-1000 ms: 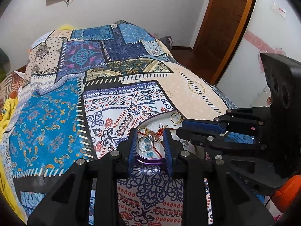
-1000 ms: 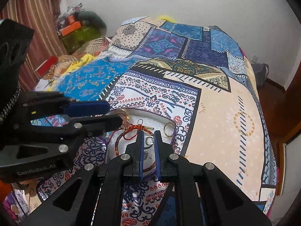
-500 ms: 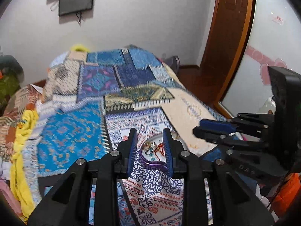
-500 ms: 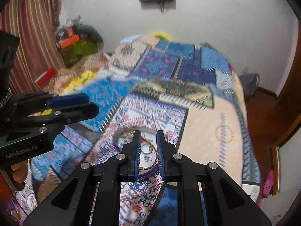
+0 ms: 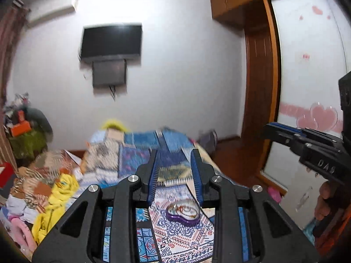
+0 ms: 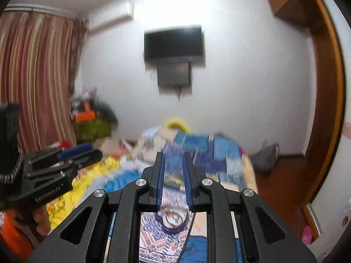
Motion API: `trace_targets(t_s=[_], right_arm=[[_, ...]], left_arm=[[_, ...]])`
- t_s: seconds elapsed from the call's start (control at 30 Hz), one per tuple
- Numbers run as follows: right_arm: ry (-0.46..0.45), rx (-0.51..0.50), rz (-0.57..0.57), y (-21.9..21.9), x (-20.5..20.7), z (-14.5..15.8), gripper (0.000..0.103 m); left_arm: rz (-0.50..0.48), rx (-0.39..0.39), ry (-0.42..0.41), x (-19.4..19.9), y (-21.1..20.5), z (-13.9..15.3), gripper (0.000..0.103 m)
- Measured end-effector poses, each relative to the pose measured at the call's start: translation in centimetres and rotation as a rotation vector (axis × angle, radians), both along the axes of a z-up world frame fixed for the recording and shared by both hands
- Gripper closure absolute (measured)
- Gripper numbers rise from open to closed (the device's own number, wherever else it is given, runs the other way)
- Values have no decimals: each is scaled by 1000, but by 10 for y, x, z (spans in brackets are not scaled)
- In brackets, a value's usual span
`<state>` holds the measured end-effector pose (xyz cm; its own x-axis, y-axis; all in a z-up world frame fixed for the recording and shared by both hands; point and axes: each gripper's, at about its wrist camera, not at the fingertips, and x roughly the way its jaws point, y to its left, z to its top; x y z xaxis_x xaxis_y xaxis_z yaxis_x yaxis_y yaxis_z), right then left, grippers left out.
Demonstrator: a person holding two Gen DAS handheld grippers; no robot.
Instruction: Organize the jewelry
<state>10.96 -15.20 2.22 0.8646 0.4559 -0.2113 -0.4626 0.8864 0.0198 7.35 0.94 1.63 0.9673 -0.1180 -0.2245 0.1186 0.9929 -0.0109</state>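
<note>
Overhead, both tools (image 5: 174, 173) (image 6: 173, 175) parted, empty, well above purple tray (image 5: 183, 213) on bedspread (image 5: 175, 236).

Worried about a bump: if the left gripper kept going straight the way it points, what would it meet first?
Probably the patchwork bedspread: the open left gripper aims along the bed, above the purple jewelry tray. Blur leaves depth uncertain.

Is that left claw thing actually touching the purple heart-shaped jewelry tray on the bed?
Apart. In the left wrist view, the left gripper hangs open and empty, with patterned bedspread showing between its fingertips and the purple heart-shaped jewelry tray below.
</note>
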Motion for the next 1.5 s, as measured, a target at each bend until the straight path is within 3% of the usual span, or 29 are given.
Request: trace_targets(t_s=[0.03,0.1,0.13,0.17,0.23,0.37,0.47,1.5], right_arm=[[-25,12,-10,-1,-11,4,88],[-67,21,-34,-2,-30,7,84],[-81,24,-46,-2,-34,7,73],[-101,31,-65,-2,-43,7,56],[-134,45,-92,-2,-50,5,36],[-158,43,-135,3,-55,1,16],[-152,56,-148,5,-51,0,4],[-94,48,-169,-11,-62,-8,1]], left_arm=[[11,1,-20,-9,0,3,70],[51,18,-74,-30,-3,8,55],[65,23,-91,-37,-3,9,50],[78,22,-109,-44,-3,10,41],[80,14,-128,-54,-3,11,34],[127,9,-149,-63,-3,11,6],[148,-15,-162,-64,0,10,2],[144,-1,-110,-58,-5,-1,2]])
